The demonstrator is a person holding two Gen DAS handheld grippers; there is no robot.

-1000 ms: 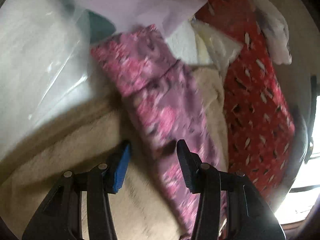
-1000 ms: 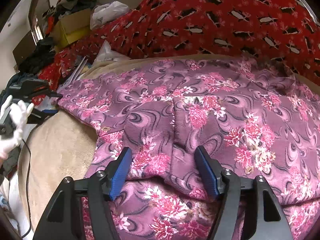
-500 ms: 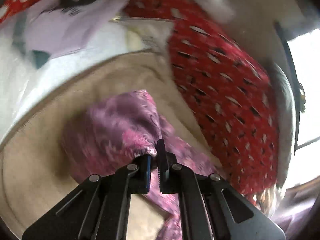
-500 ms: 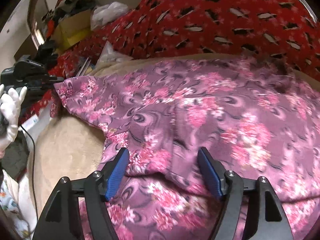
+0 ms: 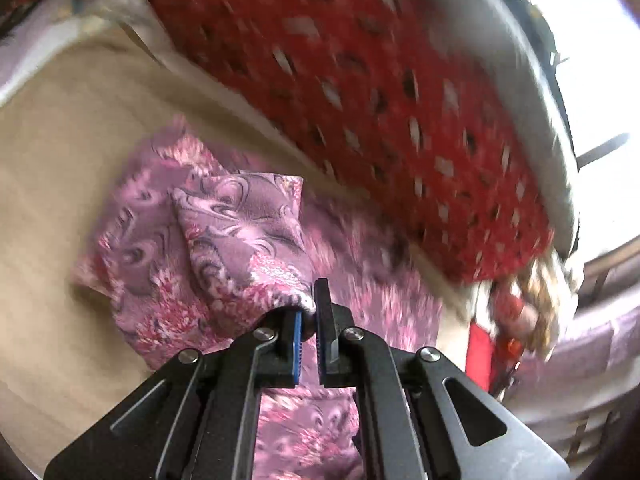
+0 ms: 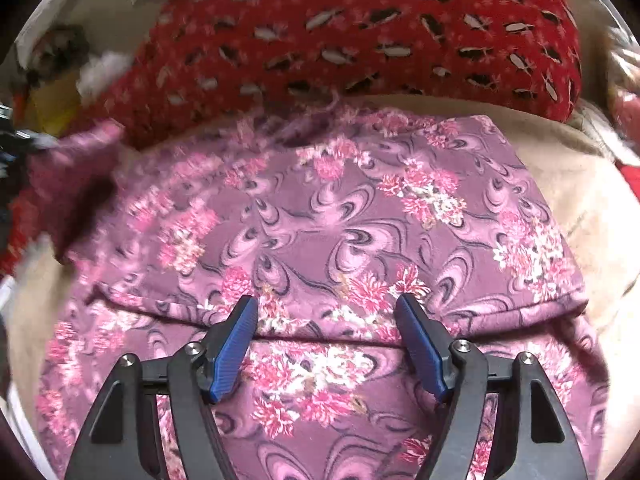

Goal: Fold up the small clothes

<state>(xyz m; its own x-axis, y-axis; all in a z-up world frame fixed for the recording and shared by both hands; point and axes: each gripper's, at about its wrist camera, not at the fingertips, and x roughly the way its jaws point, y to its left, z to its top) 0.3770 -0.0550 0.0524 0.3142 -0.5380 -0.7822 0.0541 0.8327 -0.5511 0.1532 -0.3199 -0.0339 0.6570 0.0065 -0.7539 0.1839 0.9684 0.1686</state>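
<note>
A purple garment with pink flowers [image 6: 340, 216] lies spread over a beige blanket [image 6: 568, 184]. In the left wrist view my left gripper [image 5: 308, 304] is shut on a corner of this purple garment [image 5: 248, 232], and the lifted flap hangs over the rest of the cloth. My right gripper [image 6: 328, 312] stands open just above a fold line in the garment, with patterned cloth showing between its blue pads [image 6: 236, 344] and nothing pressed between them. The garment's left end [image 6: 76, 168] is raised and blurred.
A red blanket with a dark and white print [image 6: 360, 32] runs along the far side of the beige blanket [image 5: 60, 152]. White cloth and papers [image 5: 48, 12] lie at the far left. A bright window [image 5: 600, 100] is on the right.
My left gripper closed on the garment's end and carried it up and across, folding it over the rest. My right gripper shifted sideways over the cloth and stayed open.
</note>
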